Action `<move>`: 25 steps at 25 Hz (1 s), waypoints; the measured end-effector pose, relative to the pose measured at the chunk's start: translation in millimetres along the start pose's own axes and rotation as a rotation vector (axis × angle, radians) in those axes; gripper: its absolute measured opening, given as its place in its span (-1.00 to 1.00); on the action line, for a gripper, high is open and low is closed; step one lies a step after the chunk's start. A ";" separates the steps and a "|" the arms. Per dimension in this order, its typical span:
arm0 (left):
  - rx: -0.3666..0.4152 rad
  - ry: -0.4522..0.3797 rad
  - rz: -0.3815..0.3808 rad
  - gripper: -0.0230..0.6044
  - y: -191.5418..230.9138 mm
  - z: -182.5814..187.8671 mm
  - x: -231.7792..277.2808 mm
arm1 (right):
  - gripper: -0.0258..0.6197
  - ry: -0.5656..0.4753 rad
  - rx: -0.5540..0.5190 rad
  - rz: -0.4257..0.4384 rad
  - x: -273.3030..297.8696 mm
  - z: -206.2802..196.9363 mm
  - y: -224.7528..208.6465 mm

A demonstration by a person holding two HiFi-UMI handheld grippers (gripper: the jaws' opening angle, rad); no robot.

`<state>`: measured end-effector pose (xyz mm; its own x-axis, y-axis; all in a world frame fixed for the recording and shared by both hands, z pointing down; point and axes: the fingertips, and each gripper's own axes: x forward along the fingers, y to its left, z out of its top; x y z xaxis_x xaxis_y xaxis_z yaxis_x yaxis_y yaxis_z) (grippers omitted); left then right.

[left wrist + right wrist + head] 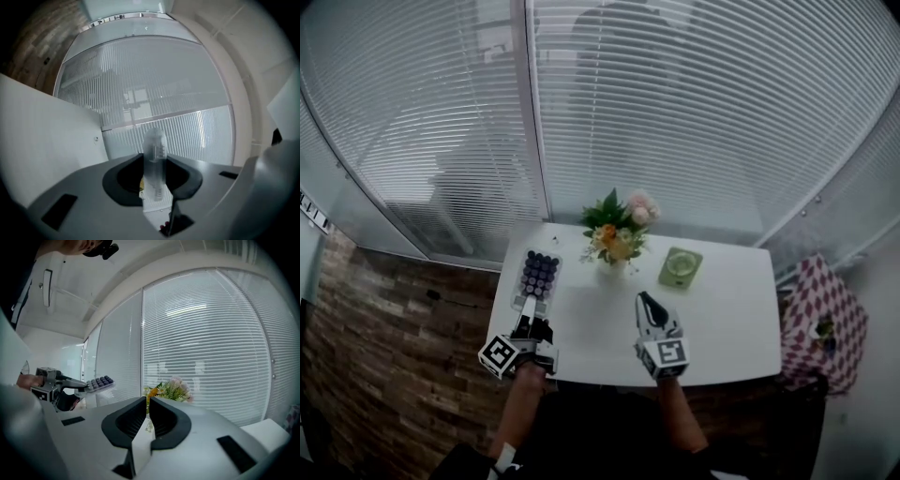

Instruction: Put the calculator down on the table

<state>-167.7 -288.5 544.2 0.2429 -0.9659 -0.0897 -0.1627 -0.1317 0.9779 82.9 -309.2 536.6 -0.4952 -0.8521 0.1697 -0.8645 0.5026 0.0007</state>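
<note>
The calculator [538,277], pale with dark keys, is held over the left part of the white table [722,328]. My left gripper [528,323] is shut on its near end. The right gripper view shows the calculator [98,382] keys up, roughly level and above the tabletop, with the left gripper [56,387] behind it. In the left gripper view the calculator [154,145] shows edge-on between the pads of that gripper [153,165]. My right gripper [645,302] hovers over the table's middle front, its jaws [147,404] shut on nothing.
A vase of flowers [619,234] stands at the table's back centre, also in the right gripper view [171,390]. A green dish [680,267] lies right of it. A checked stool [820,319] stands past the table's right edge. Window blinds [675,112] are behind.
</note>
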 end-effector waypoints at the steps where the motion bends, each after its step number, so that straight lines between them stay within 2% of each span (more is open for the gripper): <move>1: -0.021 0.002 -0.013 -0.61 -0.5 -0.4 0.7 | -0.89 -0.002 -0.001 0.000 0.7 -0.2 0.0; 4: -0.065 0.007 -0.029 -0.61 -0.2 -4.0 0.1 | -0.89 -0.006 -0.004 0.006 1.4 -1.5 0.4; 9: -0.042 0.023 -0.011 -0.61 1.3 -5.3 -0.1 | -0.89 -0.005 -0.008 0.010 3.1 2.8 1.1; 14: -0.057 0.016 0.003 -0.61 6.4 -1.6 0.1 | -0.89 -0.012 -0.002 0.013 3.6 3.7 3.9; 18: -0.115 0.006 0.064 -0.61 31.0 -1.9 -3.0 | -0.89 -0.011 0.000 0.010 1.0 4.8 4.4; 23: -0.139 0.041 0.100 -0.61 57.1 -15.4 -2.6 | -0.89 -0.033 0.038 -0.003 1.1 4.7 3.0; 25: -0.181 0.044 0.128 -0.61 69.8 -20.2 -4.8 | -0.89 -0.028 0.040 -0.003 -0.4 1.4 4.3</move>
<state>-160.9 -288.5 616.7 0.2739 -0.9608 0.0421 -0.0214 0.0377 0.9991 79.2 -306.9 535.2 -0.4946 -0.8575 0.1421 -0.8683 0.4945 -0.0381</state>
